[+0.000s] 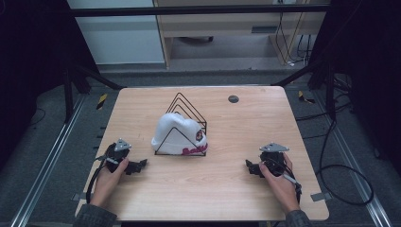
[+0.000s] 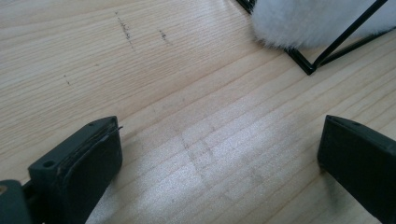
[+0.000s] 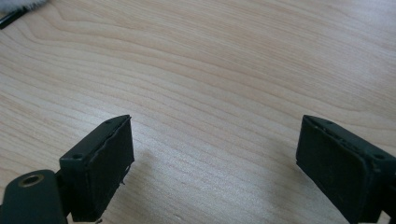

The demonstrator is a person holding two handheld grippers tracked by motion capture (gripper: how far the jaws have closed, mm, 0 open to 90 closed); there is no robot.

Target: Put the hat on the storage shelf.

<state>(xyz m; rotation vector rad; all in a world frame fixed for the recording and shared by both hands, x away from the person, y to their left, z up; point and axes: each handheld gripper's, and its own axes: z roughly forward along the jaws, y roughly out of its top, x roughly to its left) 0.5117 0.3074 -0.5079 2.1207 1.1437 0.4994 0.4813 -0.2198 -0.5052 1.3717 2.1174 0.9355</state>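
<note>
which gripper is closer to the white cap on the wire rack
Left. The left gripper sits just off the white cap's near-left side, jaws open toward it. The right gripper lies farther off to its right, also open.

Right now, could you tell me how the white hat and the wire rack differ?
The white hat is soft, solid and rounded; the wire rack is thin black wire bent into open triangles. The hat bears red lettering; the rack is plain. Both sit together mid-table, the hat lodged in the rack.

1 white hat, 1 wire rack, 2 grippers: left & right, all on 1 bench.
</note>
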